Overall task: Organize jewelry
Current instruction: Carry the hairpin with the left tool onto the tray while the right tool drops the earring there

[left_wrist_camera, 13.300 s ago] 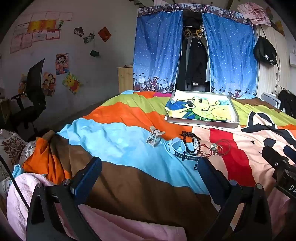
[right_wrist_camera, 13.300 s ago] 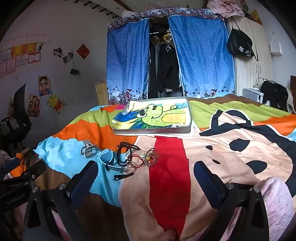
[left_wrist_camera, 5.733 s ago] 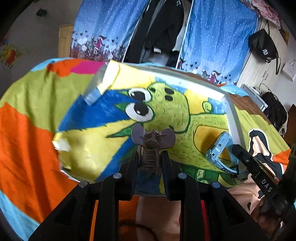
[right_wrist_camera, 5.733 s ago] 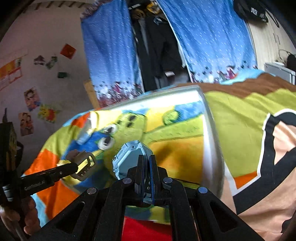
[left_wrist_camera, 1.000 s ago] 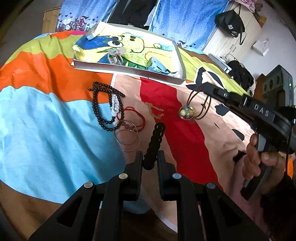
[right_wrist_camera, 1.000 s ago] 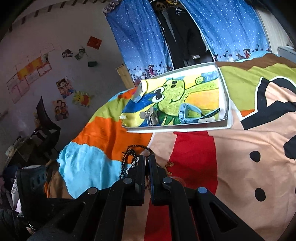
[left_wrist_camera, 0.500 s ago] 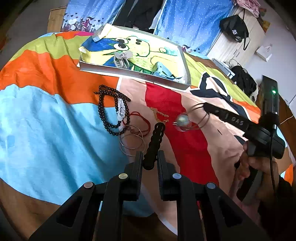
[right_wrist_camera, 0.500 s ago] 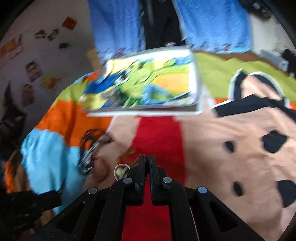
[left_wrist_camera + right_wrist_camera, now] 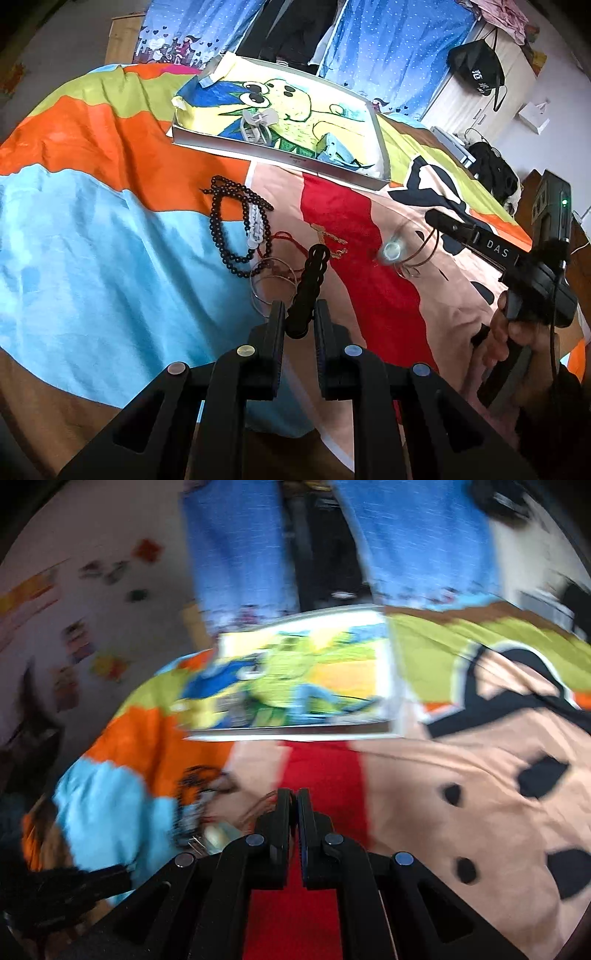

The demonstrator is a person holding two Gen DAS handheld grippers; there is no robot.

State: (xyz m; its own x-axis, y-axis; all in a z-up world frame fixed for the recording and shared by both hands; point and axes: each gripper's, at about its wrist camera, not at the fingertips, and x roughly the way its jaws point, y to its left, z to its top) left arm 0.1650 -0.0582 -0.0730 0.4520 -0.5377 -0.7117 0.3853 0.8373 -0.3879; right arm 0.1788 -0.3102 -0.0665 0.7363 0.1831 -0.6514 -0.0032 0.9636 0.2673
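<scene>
Bedspread [image 9: 92, 229]: striped, soft, bearing everything listed; landmark for the rest is the tray.

Tray [image 9: 280, 157]: shallow, grey-rimmed, cartoon-lined, sitting at the far side. A pale hair claw [image 9: 255, 123] and a blue watch [image 9: 332, 146] are already lying inside it.

Left gripper [image 9: 299, 317]: sitting near-side of the tray, pinching a black wavy hair clip [image 9: 308, 286] by its lower end; the clip is standing up between the fingers. Likely light and rigid, so this end grip should suffice.

Right gripper [image 9: 293, 805]: fingers pressed together on a thin brown cord necklace [image 9: 424, 247]; its glassy bead pendant [image 9: 392, 251] is dangling over the red stripe, nearer than the tray. Likely light, limp and prone to swinging; the bead may be fragile. The right view is blurring.

Black bead strand [image 9: 225, 229], white bead bracelet [image 9: 254, 225], red cord [image 9: 284, 240], thin wire bangles [image 9: 273, 280], small gold chain [image 9: 330, 240]: lying loose between tray and left gripper. Probably limp and slippery; best pinched at a bunched loop.
</scene>
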